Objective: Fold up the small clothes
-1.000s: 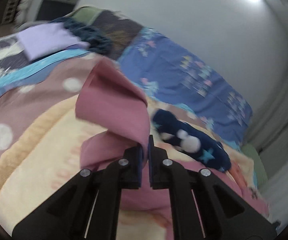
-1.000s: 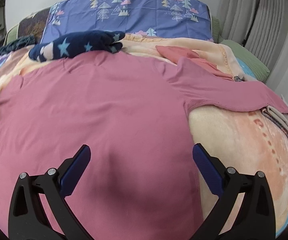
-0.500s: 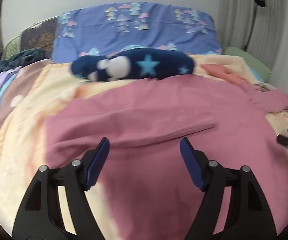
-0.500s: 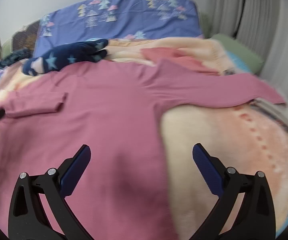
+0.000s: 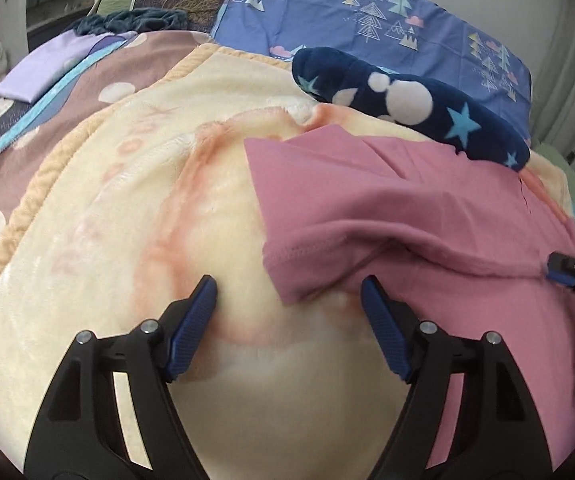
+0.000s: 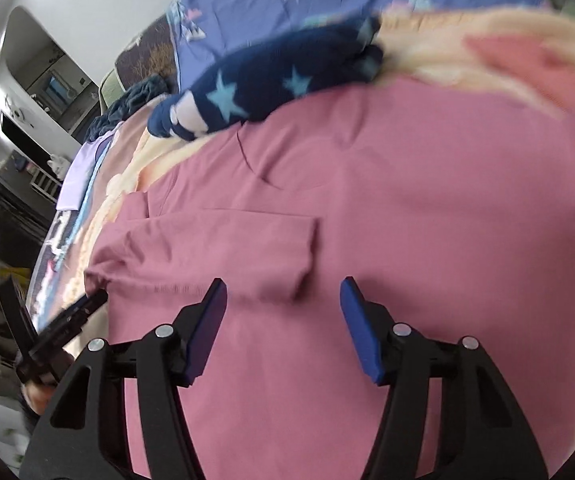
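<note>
On cream blanket (image 5: pixel 127 208), pink shirt (image 6: pixel 407 220), no legible writing or labels

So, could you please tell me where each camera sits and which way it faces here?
Left wrist: on the left gripper, looking down over the cream blanket at the pink shirt's folded sleeve edge; own open fingers show.
Right wrist: on the right gripper, looking down at the folded sleeve; own fingers open, jaws just closing, nothing gripped.
Shared: shirt, starred navy garment, each other's gripper.
</note>
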